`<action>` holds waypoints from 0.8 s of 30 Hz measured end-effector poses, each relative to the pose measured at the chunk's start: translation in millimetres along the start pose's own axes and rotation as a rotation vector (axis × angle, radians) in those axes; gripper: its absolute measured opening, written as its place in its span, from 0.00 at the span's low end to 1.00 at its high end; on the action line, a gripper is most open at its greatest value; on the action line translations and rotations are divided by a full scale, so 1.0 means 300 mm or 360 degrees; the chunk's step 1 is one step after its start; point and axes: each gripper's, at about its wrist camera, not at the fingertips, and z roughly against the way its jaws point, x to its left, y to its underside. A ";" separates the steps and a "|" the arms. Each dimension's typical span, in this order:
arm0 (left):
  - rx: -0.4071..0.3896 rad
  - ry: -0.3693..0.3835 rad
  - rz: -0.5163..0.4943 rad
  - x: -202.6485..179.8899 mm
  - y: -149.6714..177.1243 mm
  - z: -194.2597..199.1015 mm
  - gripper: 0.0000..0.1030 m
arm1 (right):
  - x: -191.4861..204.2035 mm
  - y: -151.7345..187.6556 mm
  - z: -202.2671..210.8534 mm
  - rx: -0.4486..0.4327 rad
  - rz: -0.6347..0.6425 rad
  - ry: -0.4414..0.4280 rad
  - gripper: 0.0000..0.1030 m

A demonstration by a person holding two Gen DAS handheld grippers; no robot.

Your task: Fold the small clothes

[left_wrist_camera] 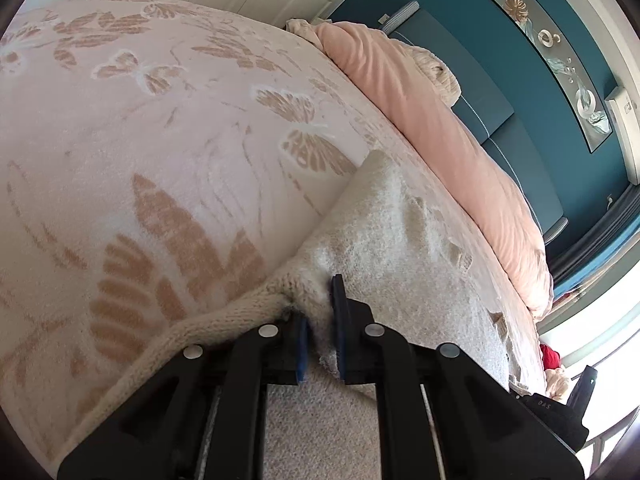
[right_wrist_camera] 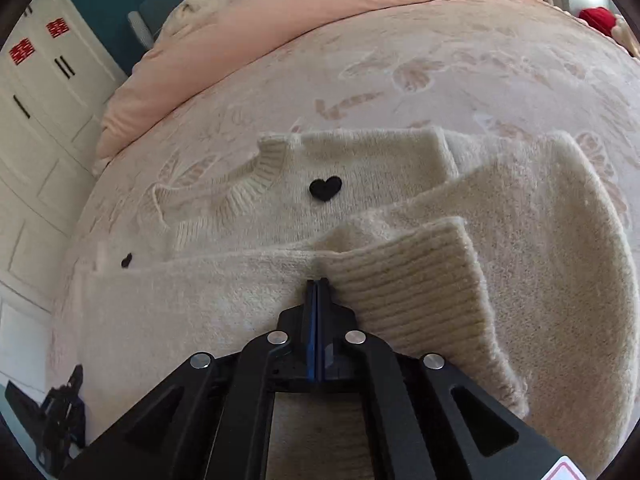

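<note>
A cream knitted sweater (right_wrist_camera: 360, 168) with a small black heart (right_wrist_camera: 326, 188) lies spread on the bed, its collar to the left. One sleeve is folded across the body, and its ribbed cuff (right_wrist_camera: 408, 280) lies just right of my right gripper (right_wrist_camera: 318, 283). That gripper's blue pads are pressed together with nothing visible between them, their tips at the sleeve's edge. In the left wrist view, my left gripper (left_wrist_camera: 320, 300) is shut on a bunched edge of the sweater (left_wrist_camera: 400, 240), and fabric fills the narrow gap between its pads.
The bed is covered by a pink blanket (left_wrist_camera: 160, 120) with a butterfly pattern. A rolled pink duvet (right_wrist_camera: 320, 12) lies along its far side below a teal wall. White wardrobe doors (right_wrist_camera: 36, 128) stand on the left and a red item (right_wrist_camera: 598, 20) sits at the far right.
</note>
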 end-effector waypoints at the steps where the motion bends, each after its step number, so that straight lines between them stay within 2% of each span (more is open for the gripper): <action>1: 0.0011 0.0005 0.0008 -0.001 -0.005 0.003 0.11 | -0.008 -0.006 0.043 -0.0009 -0.0046 0.0004 0.00; 3: 0.0092 0.0046 0.0031 0.002 -0.027 0.014 0.11 | -0.016 0.019 0.163 -0.0028 -0.0116 -0.0043 0.11; 4: 0.0158 0.0057 0.0007 0.001 -0.039 0.032 0.12 | -0.028 0.052 0.248 -0.0067 -0.0090 -0.0070 0.12; 5: 0.0212 0.0062 -0.0039 -0.001 -0.046 0.069 0.15 | -0.048 0.094 0.331 -0.0095 -0.0034 -0.0052 0.22; 6: 0.0239 0.0063 -0.0097 0.001 -0.045 0.129 0.21 | -0.075 0.147 0.418 -0.0107 0.0025 0.0012 0.42; 8: 0.0255 0.0015 -0.0191 0.031 -0.028 0.283 0.69 | -0.159 0.282 0.582 -0.0105 0.0101 0.0129 0.61; 10: 0.0295 -0.0032 -0.0189 0.102 0.004 0.449 0.82 | -0.280 0.447 0.729 -0.0060 0.0110 0.0232 0.64; 12: 0.0431 -0.0058 -0.0158 0.190 0.054 0.570 0.85 | -0.382 0.607 0.820 0.0062 0.0067 0.0322 0.65; 13: 0.0502 -0.0088 -0.0123 0.233 0.083 0.614 0.85 | -0.416 0.687 0.852 0.0126 0.0020 0.0322 0.65; 14: 0.0563 -0.0067 -0.0079 0.275 0.118 0.655 0.85 | -0.446 0.759 0.876 0.0175 -0.0046 0.0290 0.65; 15: 0.0567 0.0000 -0.0054 0.300 0.152 0.703 0.85 | -0.468 0.818 0.888 0.0209 -0.0127 0.0248 0.66; 16: 0.0555 0.0005 -0.0060 0.300 0.177 0.739 0.85 | -0.483 0.863 0.888 0.0238 -0.0204 0.0202 0.67; 18: 0.0576 0.0007 -0.0055 0.273 0.225 0.766 0.91 | -0.463 0.914 0.896 0.0174 -0.0293 0.0120 0.76; 20: 0.0598 0.0058 -0.0038 0.234 0.265 0.749 0.94 | -0.419 0.919 0.869 0.0147 -0.0305 -0.0021 0.76; 21: 0.0603 0.0032 -0.0043 0.212 0.278 0.730 0.94 | -0.382 0.920 0.837 0.0149 -0.0306 -0.0046 0.76; 22: 0.0596 -0.0006 -0.0052 0.190 0.288 0.712 0.94 | -0.341 0.905 0.802 0.0148 -0.0292 -0.0025 0.77; 23: 0.0597 0.0005 -0.0066 0.167 0.287 0.692 0.93 | -0.307 0.884 0.771 0.0133 -0.0266 0.0015 0.77; 24: 0.0611 0.0002 -0.0075 0.150 0.284 0.670 0.86 | -0.284 0.871 0.754 0.0115 -0.0239 0.0040 0.62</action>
